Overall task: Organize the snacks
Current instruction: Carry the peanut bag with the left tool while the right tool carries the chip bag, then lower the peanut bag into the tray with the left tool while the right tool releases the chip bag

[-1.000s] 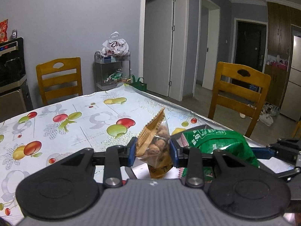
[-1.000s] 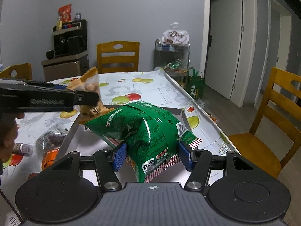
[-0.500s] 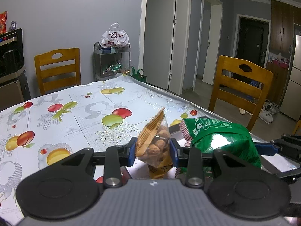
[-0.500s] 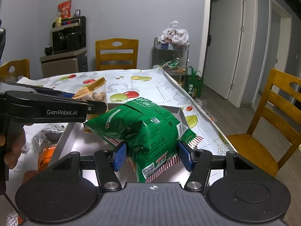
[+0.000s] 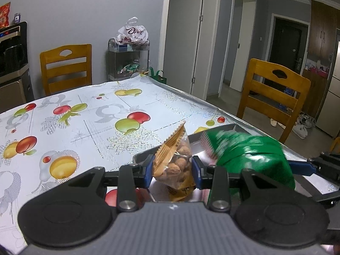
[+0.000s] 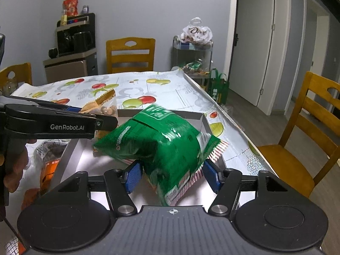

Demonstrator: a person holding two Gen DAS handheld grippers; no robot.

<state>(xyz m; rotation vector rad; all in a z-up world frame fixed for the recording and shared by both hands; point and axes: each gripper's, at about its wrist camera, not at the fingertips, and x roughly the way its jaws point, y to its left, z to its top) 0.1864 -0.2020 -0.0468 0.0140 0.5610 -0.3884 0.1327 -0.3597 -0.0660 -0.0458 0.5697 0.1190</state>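
A clear-and-orange packet of nuts [image 5: 177, 165] is pinched upright in my left gripper [image 5: 172, 170], which is shut on it above the near-left corner of a shallow grey box [image 5: 212, 130]. In the right wrist view the same gripper [image 6: 105, 121] reaches in from the left with the packet of nuts [image 6: 106, 106]. My right gripper [image 6: 172, 175] is opening. The green snack bag [image 6: 161, 144] lies blurred between its blue pads [image 6: 132, 176], which stand off its sides, over the grey box [image 6: 207, 125]. The green snack bag [image 5: 250, 155] also shows in the left wrist view.
Loose snack packets [image 6: 50, 148] lie on the fruit-print tablecloth [image 5: 85, 123] left of the box, beside a person's hand [image 6: 14, 170]. Wooden chairs [image 6: 306, 131] stand around the table. A metal cart [image 6: 192, 59] with bags stands by the far wall.
The right jaws have spread and the green bag has slipped and tipped down towards the box, now blurred. The left gripper still holds the nut packet, nearly in place.
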